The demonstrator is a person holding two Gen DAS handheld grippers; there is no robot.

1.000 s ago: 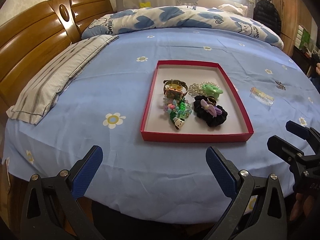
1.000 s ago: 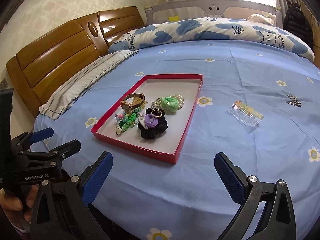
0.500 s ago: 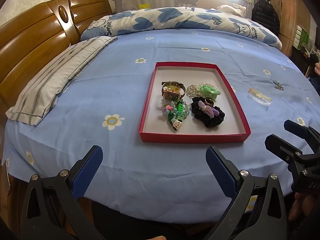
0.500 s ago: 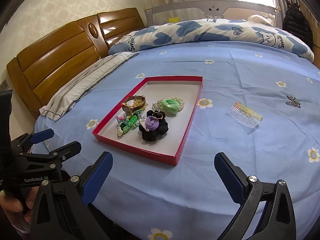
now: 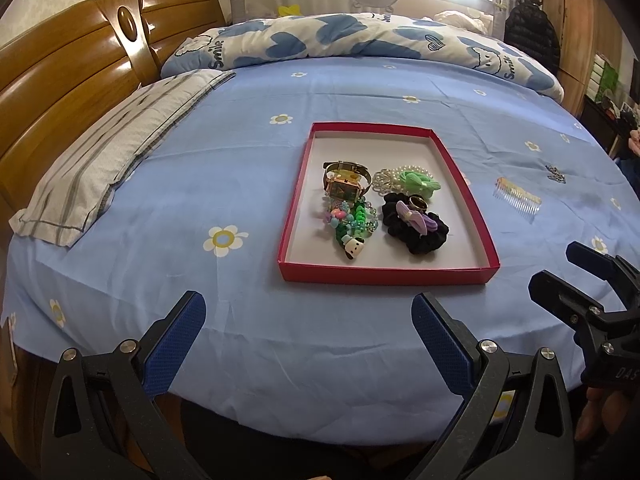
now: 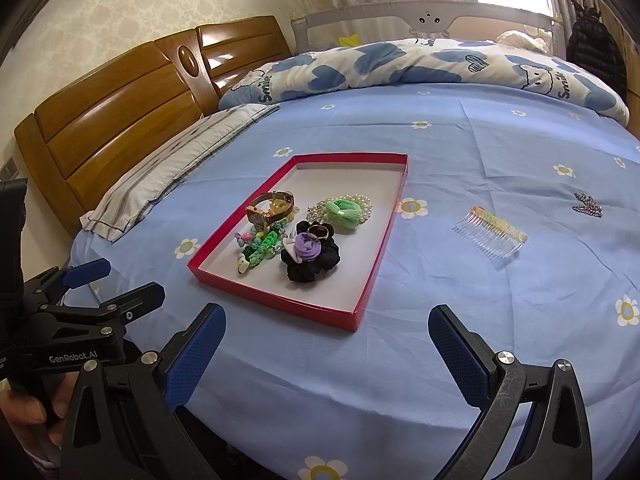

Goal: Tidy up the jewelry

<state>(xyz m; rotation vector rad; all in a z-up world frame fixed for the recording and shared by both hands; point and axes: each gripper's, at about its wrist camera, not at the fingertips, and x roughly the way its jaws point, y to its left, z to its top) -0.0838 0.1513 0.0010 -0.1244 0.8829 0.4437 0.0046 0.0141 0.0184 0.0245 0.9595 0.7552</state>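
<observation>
A red tray [image 5: 296, 184] [image 6: 384, 232] lies on the blue bedsheet. In it are a gold watch [image 5: 344, 184] [image 6: 270, 208], a green bead bracelet [image 5: 352, 226] [image 6: 260, 246], a pearl bracelet with a green scrunchie [image 5: 416, 182] [image 6: 344, 210], and a black scrunchie [image 5: 416, 228] [image 6: 310, 258] with a purple bow and a ring on it. A clear hair comb [image 5: 518, 200] [image 6: 490, 236] and a rhinestone clip [image 5: 556, 173] [image 6: 588, 206] lie on the sheet right of the tray. My left gripper [image 5: 308, 320] and right gripper [image 6: 326, 330] are open and empty, at the bed's near edge.
A striped pillow [image 5: 116, 152] lies at the left by the wooden headboard [image 5: 60, 92]. A rolled blue-and-white duvet [image 5: 360, 40] runs along the far side. A dark jacket [image 5: 532, 40] hangs at the far right.
Both grippers have drifted slightly back and up, so the tray sits a little lower and farther in view. Nothing on the bed has moved.
</observation>
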